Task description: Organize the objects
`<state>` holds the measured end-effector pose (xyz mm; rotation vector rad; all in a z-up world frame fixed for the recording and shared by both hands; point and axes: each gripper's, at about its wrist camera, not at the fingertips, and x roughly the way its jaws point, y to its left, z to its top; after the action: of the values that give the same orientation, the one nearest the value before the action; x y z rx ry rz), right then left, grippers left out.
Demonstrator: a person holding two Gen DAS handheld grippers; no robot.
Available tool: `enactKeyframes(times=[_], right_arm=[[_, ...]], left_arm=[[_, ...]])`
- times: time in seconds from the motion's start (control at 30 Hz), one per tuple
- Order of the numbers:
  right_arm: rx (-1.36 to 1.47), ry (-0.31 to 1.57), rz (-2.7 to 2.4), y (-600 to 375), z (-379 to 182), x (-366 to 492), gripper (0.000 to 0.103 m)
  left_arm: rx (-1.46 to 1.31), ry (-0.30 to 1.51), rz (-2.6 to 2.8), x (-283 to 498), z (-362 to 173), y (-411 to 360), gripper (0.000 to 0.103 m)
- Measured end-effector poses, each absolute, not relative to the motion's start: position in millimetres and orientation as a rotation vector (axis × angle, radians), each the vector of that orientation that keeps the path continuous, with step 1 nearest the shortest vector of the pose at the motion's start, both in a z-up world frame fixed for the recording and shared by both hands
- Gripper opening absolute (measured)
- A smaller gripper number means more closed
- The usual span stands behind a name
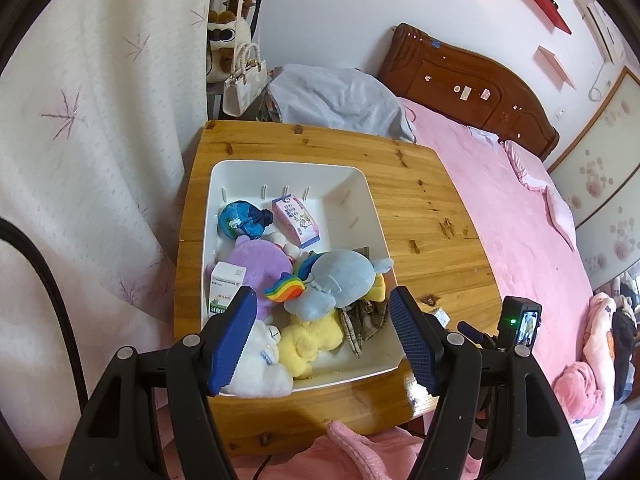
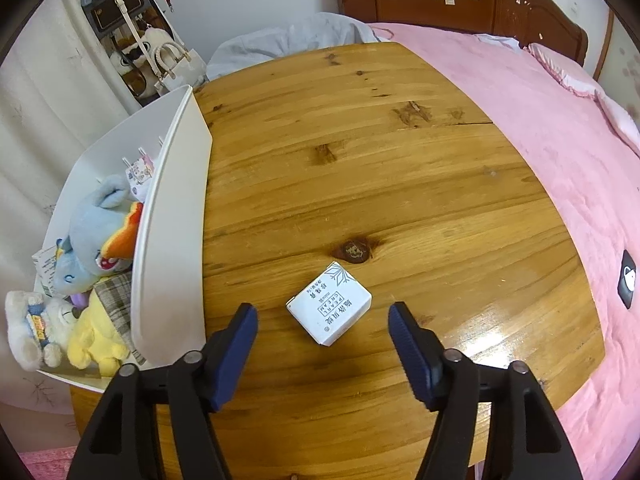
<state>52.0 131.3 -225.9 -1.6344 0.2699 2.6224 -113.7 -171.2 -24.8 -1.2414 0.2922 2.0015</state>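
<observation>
A white bin (image 1: 362, 196) stands on the left part of the wooden table (image 1: 432, 216). It holds several plush toys, among them a grey-blue one (image 1: 340, 276), a yellow one (image 1: 308, 340) and a white one (image 1: 260, 368), plus small boxes and a checked cloth. My left gripper (image 1: 322, 312) is open and empty above the bin's near end. In the right wrist view a small white cream box (image 2: 330, 304) lies on the table (image 2: 400, 184) to the right of the bin (image 2: 168, 232). My right gripper (image 2: 322, 320) is open, its fingers on either side of the box, not touching it.
A pink bed (image 1: 520, 232) with a dark wooden headboard (image 1: 460, 80) runs along the table's right side. A white curtain (image 1: 92, 140) hangs at the left. Handbags (image 1: 244, 80) and a grey bundle (image 1: 340, 100) sit behind the table. Pink fabric (image 1: 360, 452) lies at the near edge.
</observation>
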Motion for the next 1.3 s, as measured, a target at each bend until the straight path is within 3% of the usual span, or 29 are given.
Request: enactKeyframes(times=[0.53, 0.77, 1.3], right_arm=[[-1.691, 0.237, 2.563, 137.2, -246.7, 35.4, 0.069], [-1.699, 0.219, 2.572, 135.3, -246.9, 35.1, 0.052], [-1.603, 0.205, 2.638, 125.8, -216.1, 46.2, 0.052]], left_arm=[[-1.268, 0.285, 2.033, -121.3, -27.0, -157.6, 0.072], [-1.281, 0.271, 2.046, -122.8, -31.0, -151.0, 0.073], [-1.28, 0.249, 2.05, -118.8, -29.9, -152.3, 0.073]])
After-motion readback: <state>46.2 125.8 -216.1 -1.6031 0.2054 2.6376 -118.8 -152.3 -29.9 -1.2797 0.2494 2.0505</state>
